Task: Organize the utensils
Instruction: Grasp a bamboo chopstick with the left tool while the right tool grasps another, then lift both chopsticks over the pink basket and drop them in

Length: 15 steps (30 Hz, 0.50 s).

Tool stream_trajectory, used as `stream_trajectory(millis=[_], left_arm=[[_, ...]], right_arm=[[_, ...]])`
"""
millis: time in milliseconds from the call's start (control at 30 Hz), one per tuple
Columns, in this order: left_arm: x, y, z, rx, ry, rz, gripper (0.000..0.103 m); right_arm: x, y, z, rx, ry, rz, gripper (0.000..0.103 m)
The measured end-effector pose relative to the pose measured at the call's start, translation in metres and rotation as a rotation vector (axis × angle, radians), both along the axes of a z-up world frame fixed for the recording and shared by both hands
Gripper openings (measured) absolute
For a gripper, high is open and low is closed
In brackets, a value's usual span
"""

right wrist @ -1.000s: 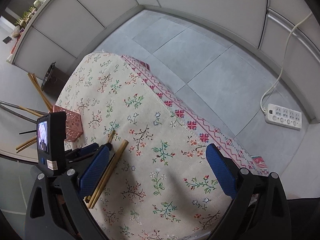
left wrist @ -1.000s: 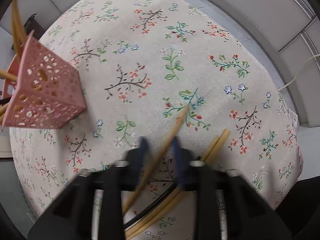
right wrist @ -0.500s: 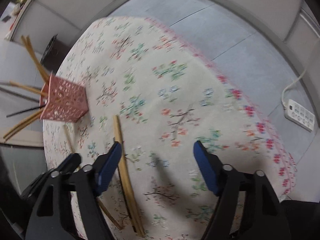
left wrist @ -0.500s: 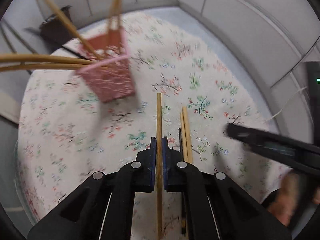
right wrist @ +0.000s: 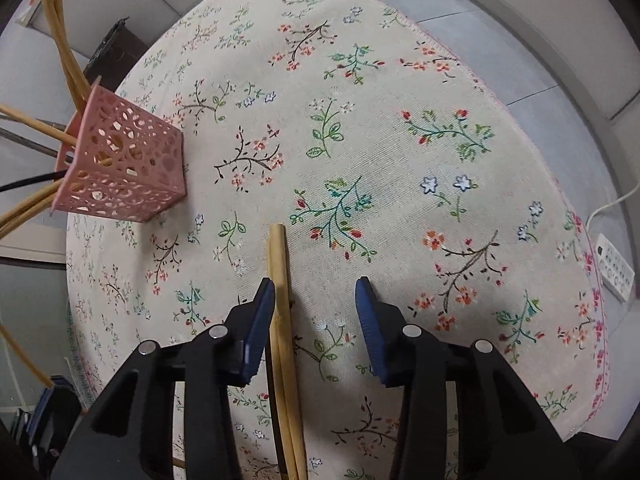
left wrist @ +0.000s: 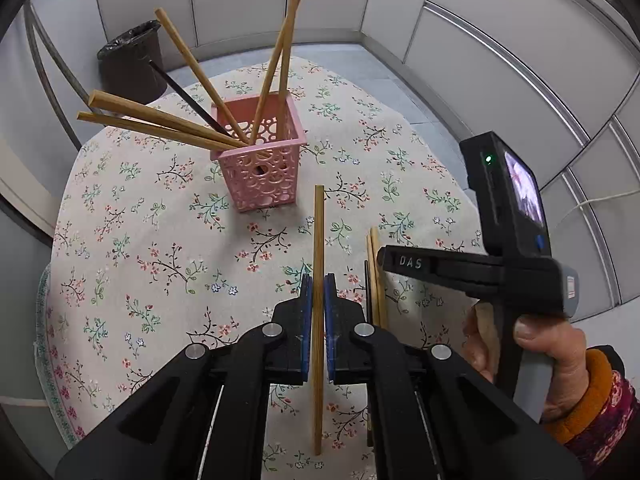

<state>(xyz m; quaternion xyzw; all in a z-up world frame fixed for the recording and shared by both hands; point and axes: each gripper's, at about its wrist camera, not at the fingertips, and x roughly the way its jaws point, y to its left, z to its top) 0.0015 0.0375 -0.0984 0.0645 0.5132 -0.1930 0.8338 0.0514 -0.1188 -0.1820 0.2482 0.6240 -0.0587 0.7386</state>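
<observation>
left gripper point(left wrist: 318, 294) clamps a chopstick point(left wrist: 318, 240), right gripper point(right wrist: 315, 304) spread wide; table chopsticks point(right wrist: 282, 320) partly hidden

My round table, draped in a cream cloth printed with small flowers point(left wrist: 160, 264), carries a pink perforated plastic square basket point(left wrist: 260, 160) standing upright toward its far side. Nearer me, well apart from the basket, a pair of pale wooden chopsticks point(right wrist: 280, 280) lies side by side on the cloth, a thin dark stick point(left wrist: 367, 292) just beside them.
</observation>
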Motion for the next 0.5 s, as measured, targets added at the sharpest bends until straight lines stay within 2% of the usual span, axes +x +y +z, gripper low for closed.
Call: stream_trajectory(millis=[267,333,400,500], left_arm=[[0.001,0.003,0.000,-0.005,0.007,0.008,0.005],[0.001,0.003,0.000,-0.005,0.006,0.008,0.005],[0.000,0.004,0.001,-0.004,0.003,0.008,0.005],[0.000,0.005,0.002,-0.006,-0.002,0.016,0.005]], right_arm=[[0.008,0.013,-0.002,-0.079,0.006,0.049,0.042],[0.008,0.016,-0.004,-0.096,0.003,0.063,0.035],[0.008,0.014,-0.005,-0.063,-0.001,0.069,0.020],[0.010,0.013,-0.006,-0.046,0.003,0.081,0.008]])
